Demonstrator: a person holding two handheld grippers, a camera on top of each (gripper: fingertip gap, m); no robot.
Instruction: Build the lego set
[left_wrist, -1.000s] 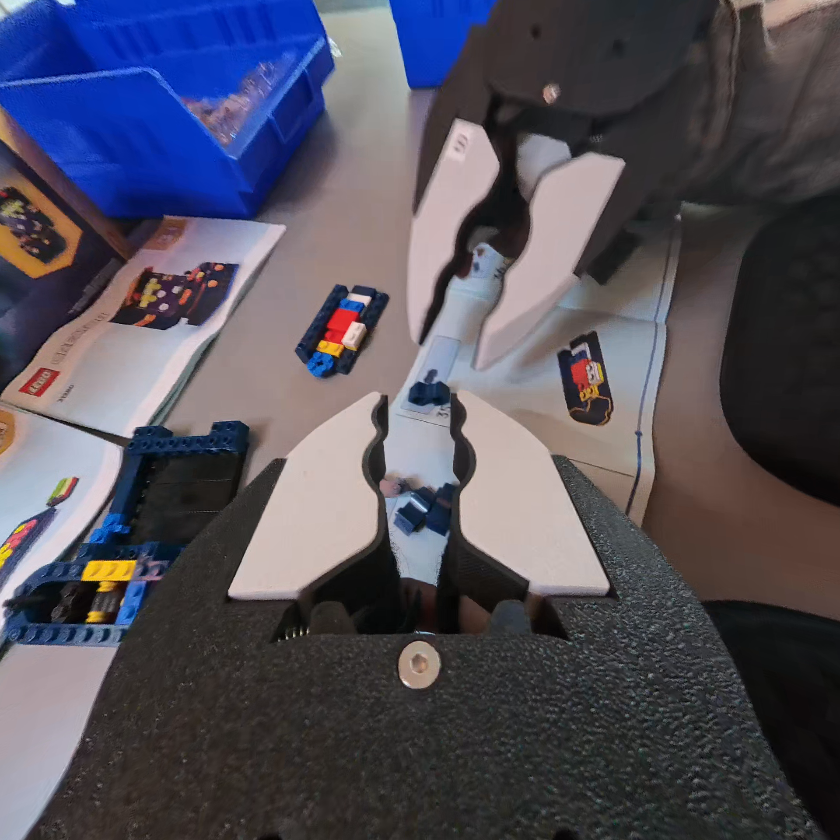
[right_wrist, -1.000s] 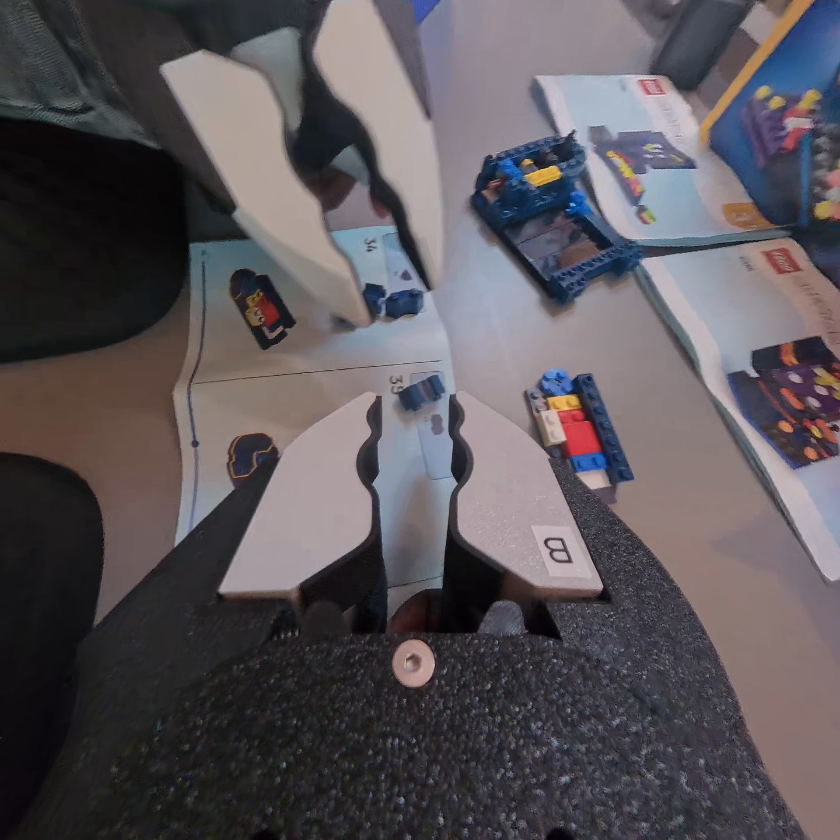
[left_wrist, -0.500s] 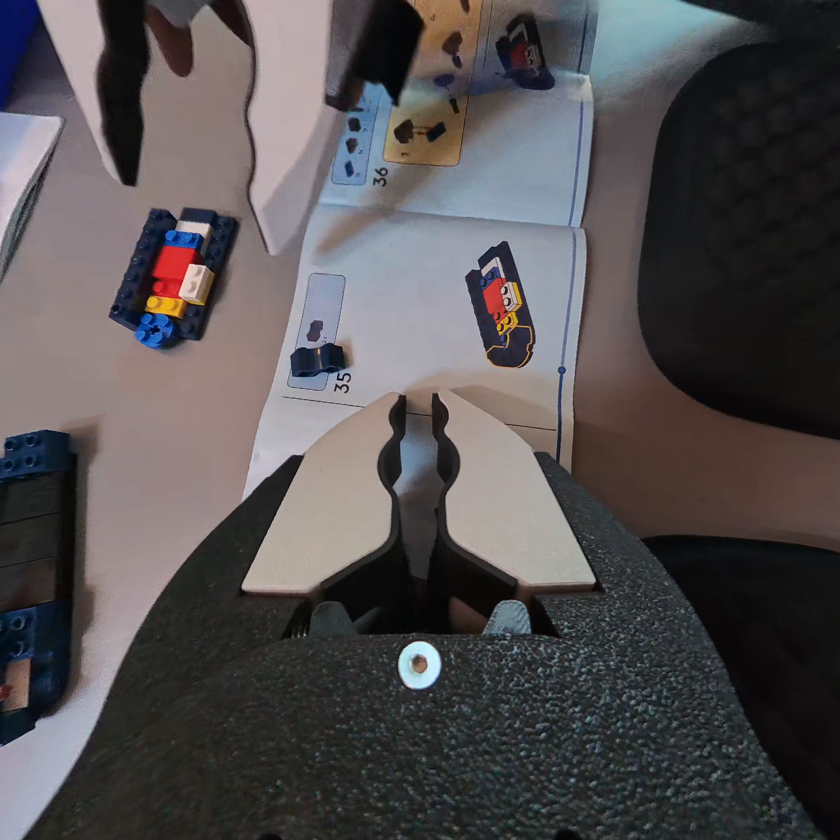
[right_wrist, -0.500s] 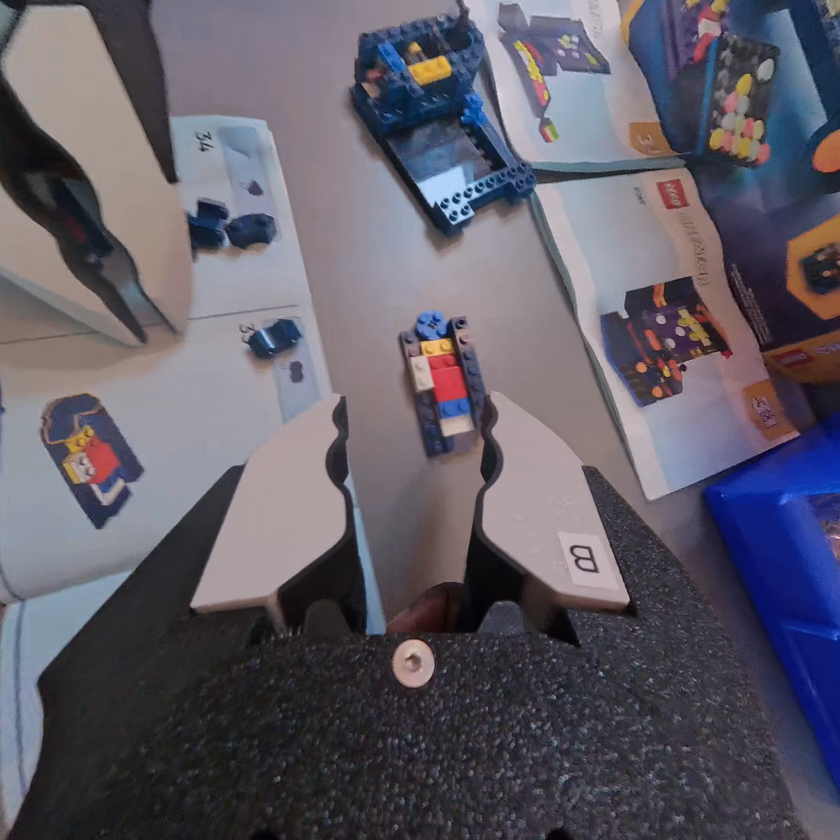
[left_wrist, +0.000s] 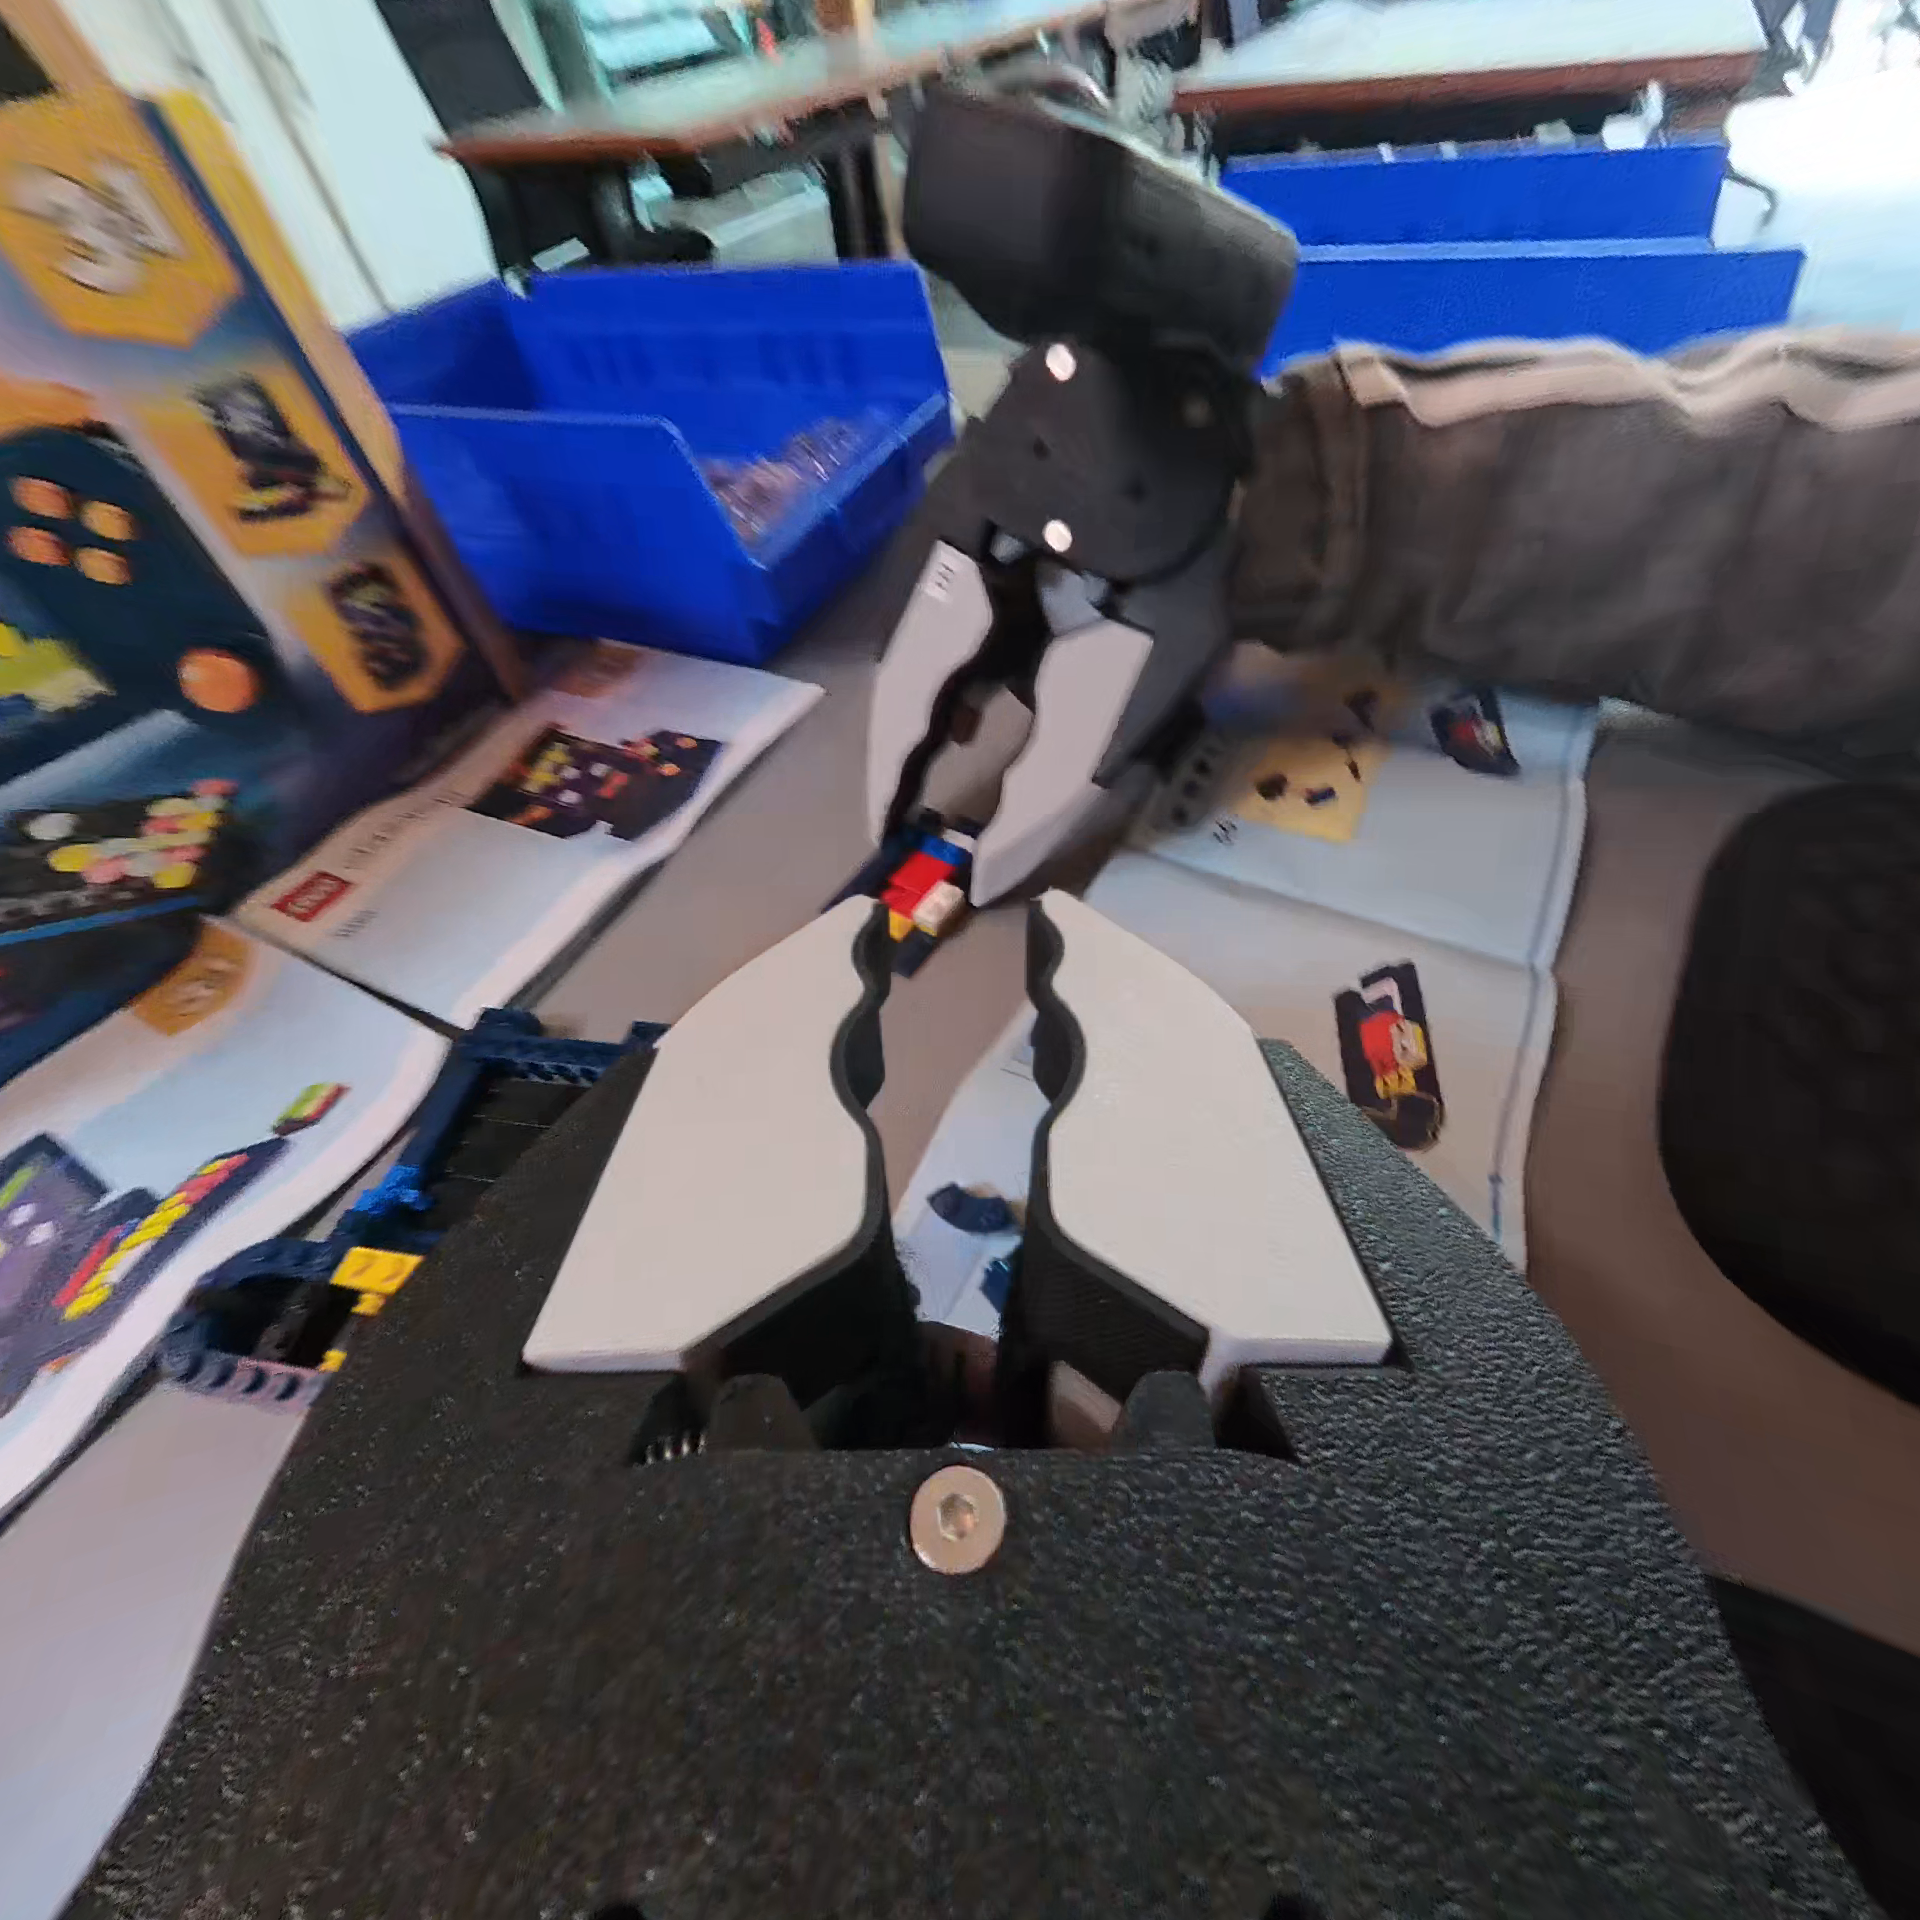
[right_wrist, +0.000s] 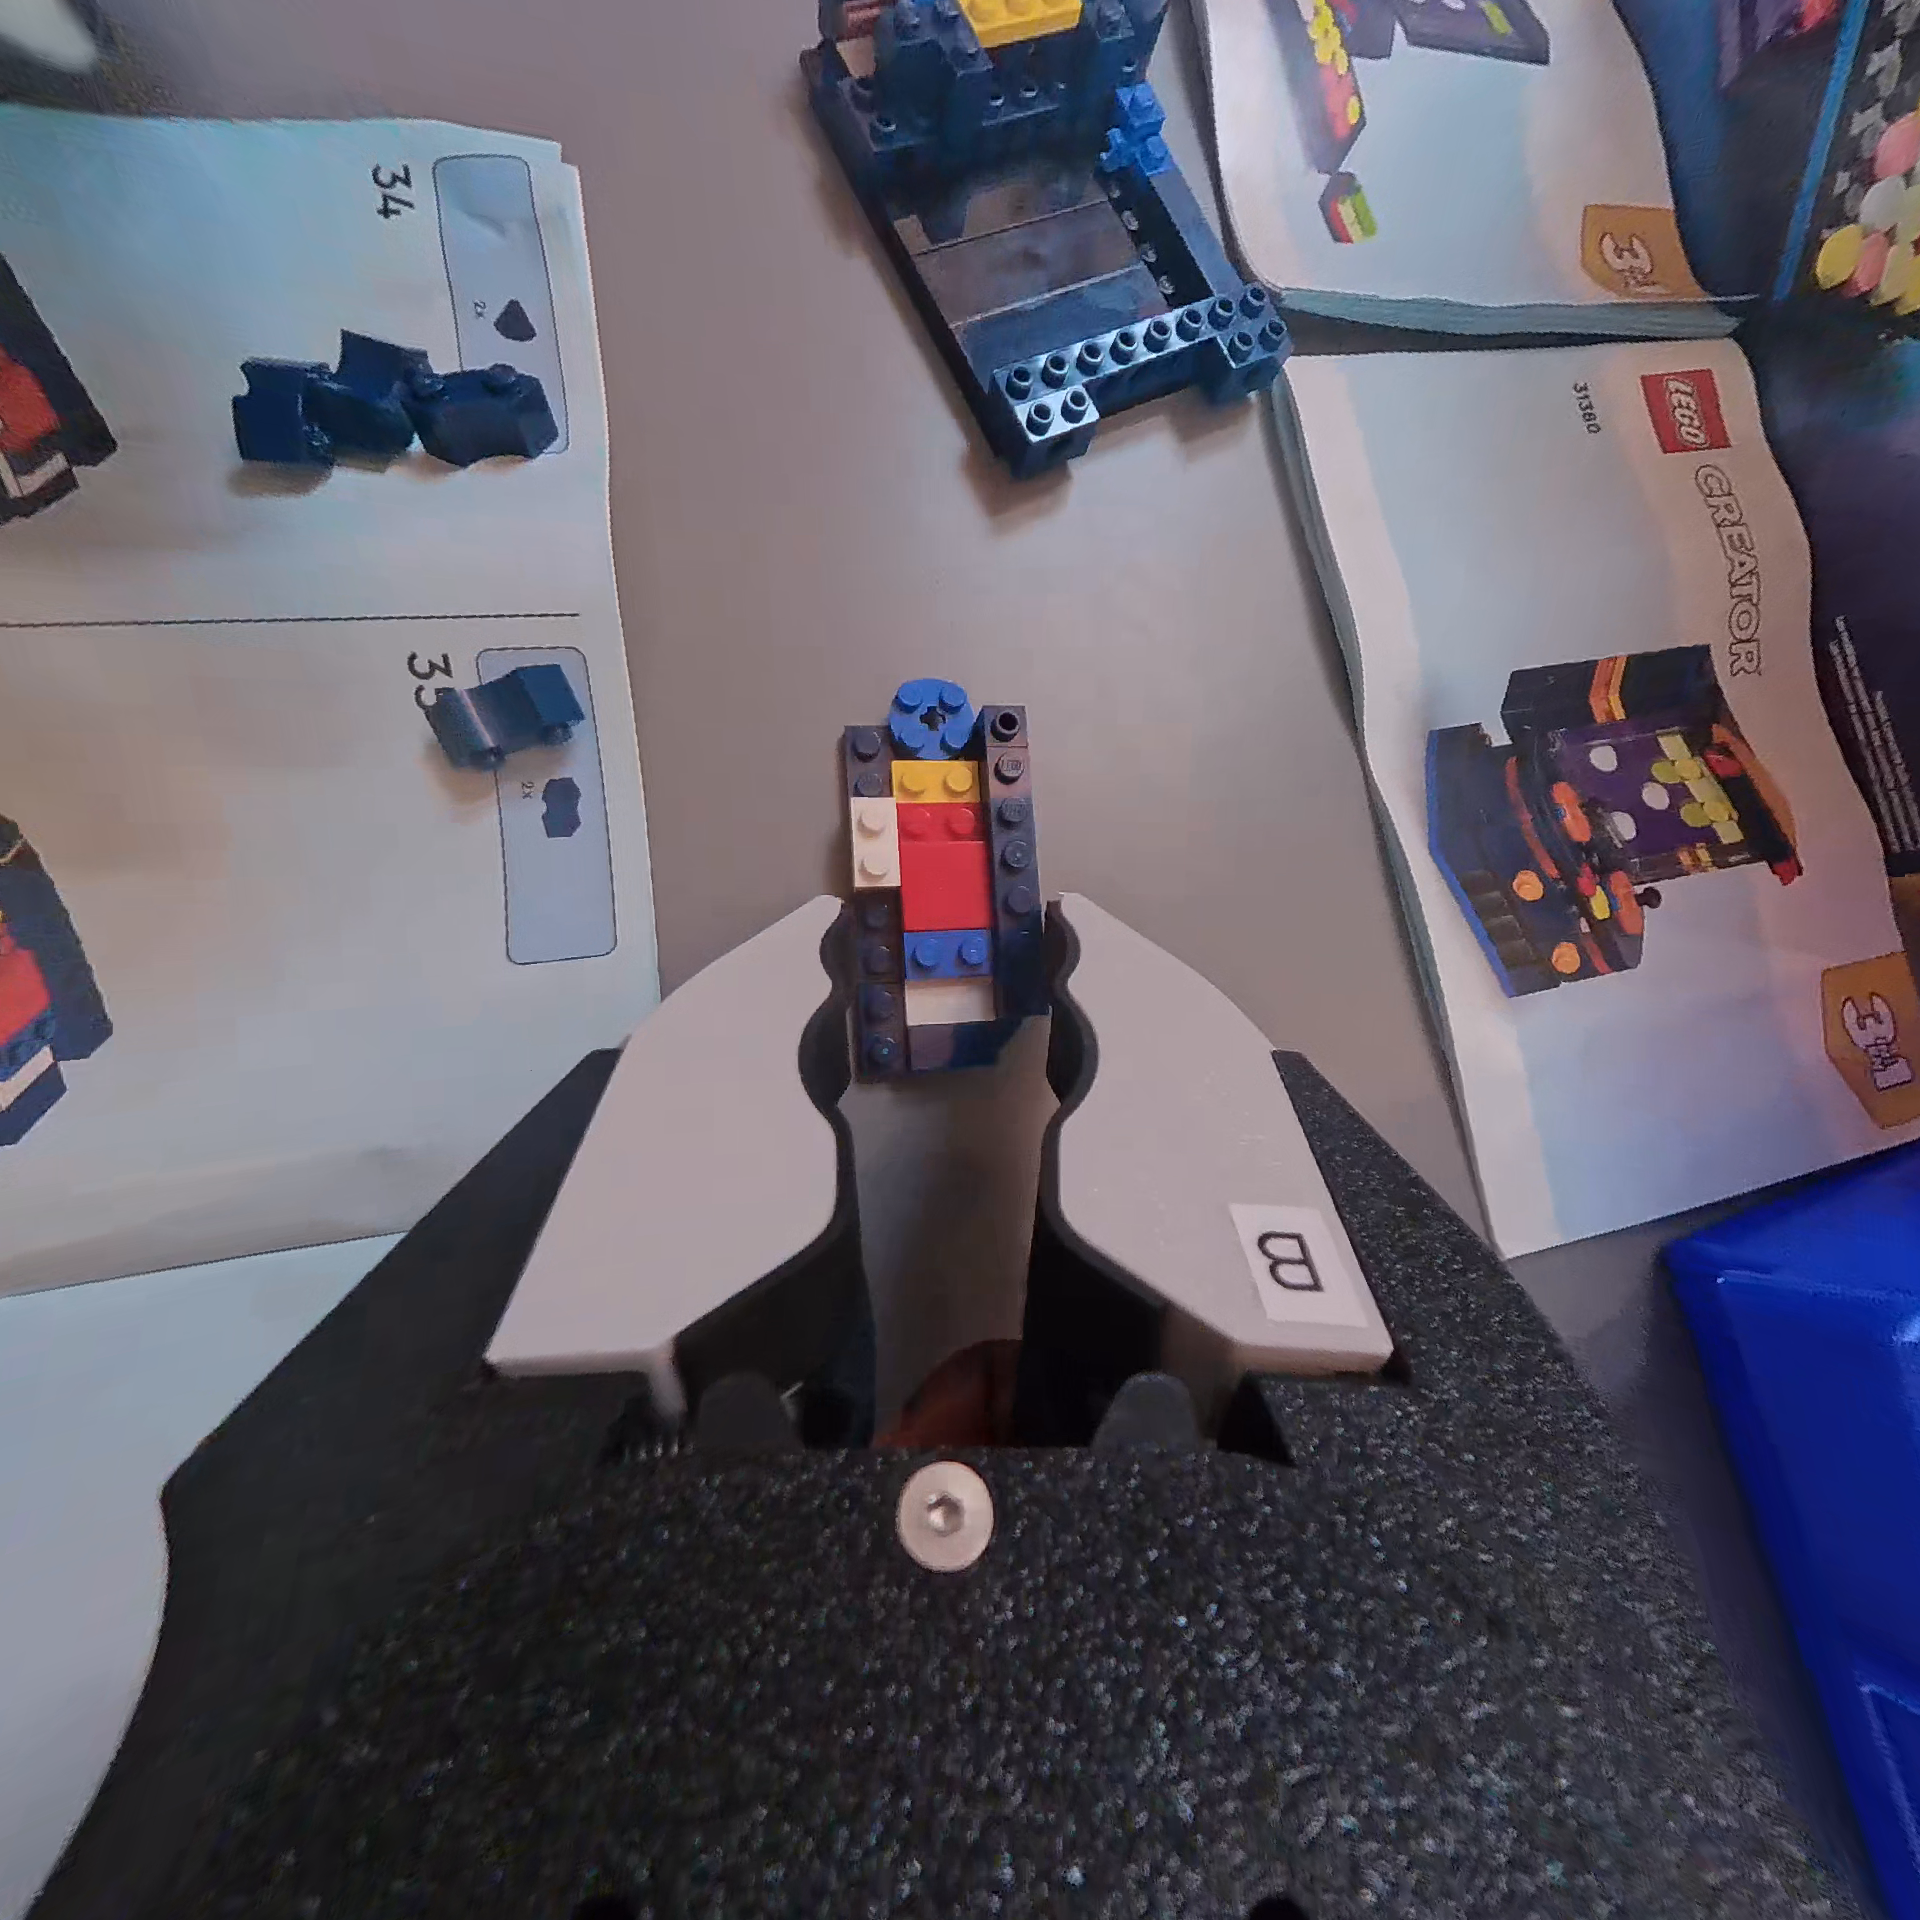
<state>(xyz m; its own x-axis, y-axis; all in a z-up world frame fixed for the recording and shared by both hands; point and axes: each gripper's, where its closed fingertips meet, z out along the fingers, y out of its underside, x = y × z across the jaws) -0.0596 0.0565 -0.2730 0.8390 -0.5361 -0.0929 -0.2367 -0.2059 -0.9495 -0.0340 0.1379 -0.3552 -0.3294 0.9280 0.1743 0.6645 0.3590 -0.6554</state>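
Right claw (right_wrist: 943, 914): half a second ago it was spread wide with the small brick build (right_wrist: 940, 862) just ahead of the tips. Now it has narrowed onto the build's near end. Pads look to sit on both dark blue long edges, so I read it as pinching. The left-side contact is tight enough that I wouldn't swear to it. The build looks flat on the desk (right_wrist: 779, 540), not lifted.

Left claw (left_wrist: 951, 914): it was almost pressed together and looking down at the open instruction sheet (left_wrist: 1351, 894). Now it's part spread with nothing between the pads, and pitched up toward the room. That frame is motion-blurred.

Right wrist view only:
- The build's stud layout, with a round blue piece at the far end.
- A loose dark blue piece (right_wrist: 509, 712) on the sheet to the left, and a clump of dark blue pieces (right_wrist: 390, 410) further up.
- The larger dark blue frame build (right_wrist: 1049, 260) beyond.
- A closed booklet (right_wrist: 1558, 727) to the right.

Left wrist view only:
- The right claw from outside, tips down at the build, with a grey sleeve (left_wrist: 1558, 540) behind it.
- Further back, blue bins (left_wrist: 644, 457), the set's box (left_wrist: 156, 520), a black chair (left_wrist: 1808, 1039), and other desks at the rear.
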